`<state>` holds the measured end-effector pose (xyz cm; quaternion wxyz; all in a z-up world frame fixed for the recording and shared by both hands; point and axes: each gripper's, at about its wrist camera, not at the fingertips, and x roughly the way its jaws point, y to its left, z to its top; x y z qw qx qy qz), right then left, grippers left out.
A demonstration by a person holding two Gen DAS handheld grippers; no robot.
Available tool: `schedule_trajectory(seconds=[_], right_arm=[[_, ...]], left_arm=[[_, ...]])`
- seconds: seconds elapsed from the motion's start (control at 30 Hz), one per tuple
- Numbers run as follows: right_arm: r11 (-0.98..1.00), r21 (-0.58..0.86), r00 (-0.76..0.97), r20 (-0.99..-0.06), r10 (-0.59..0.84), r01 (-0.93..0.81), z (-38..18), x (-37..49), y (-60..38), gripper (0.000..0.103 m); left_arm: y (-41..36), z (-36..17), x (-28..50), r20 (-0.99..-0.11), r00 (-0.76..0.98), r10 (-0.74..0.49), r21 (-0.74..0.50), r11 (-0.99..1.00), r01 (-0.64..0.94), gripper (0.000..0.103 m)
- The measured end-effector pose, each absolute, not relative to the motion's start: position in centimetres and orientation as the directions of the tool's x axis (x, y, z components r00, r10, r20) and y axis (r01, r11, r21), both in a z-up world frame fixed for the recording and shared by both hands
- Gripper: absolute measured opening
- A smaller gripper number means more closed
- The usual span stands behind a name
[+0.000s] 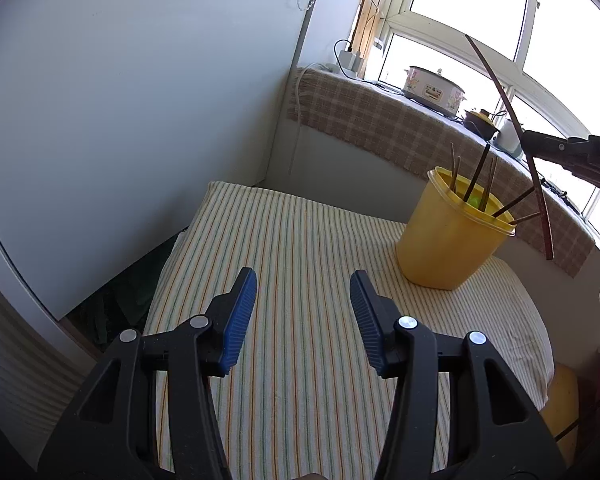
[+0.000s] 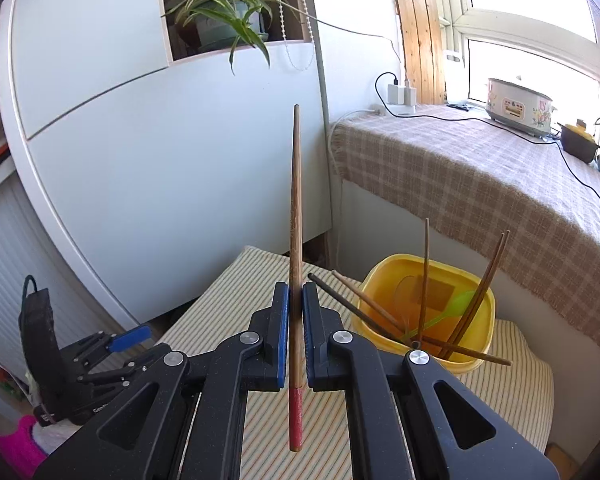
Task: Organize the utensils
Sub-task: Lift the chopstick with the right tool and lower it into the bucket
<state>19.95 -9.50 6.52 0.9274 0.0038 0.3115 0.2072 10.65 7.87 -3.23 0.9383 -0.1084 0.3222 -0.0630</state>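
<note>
Right wrist: right gripper [image 2: 296,300] fingers clamp a chopstick [image 2: 295,216] (red-ended); left gripper [image 1: 303,300] fingers apart.

We cannot see the lower ends of the chopsticks [image 2: 424,280] inside the yellow container [image 2: 476,356], and in the left wrist view the right gripper [image 1: 532,144] is cut off by the picture's right edge.

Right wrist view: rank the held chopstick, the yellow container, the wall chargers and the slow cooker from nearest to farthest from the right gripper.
1. Chopstick: clamped upright in the right gripper.
2. Yellow container: just ahead, to the right, on the striped cloth.
3. Wall chargers: far end of the checked ledge, by the planks.
4. Slow cooker: on the ledge by the window, far right.
</note>
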Motion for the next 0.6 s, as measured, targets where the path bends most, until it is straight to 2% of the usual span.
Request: schedule_trajectory(seconds=[0.6], right_arm=[[0.938, 0.215, 0.828, -0.444, 0.343, -0.273, 9.8, 24.8, -15.5, 0.005]], left_arm=[[5.5, -3.0, 11.2, -0.608, 0.771, -0.188, -0.223, 0.973, 0.062, 0.050]])
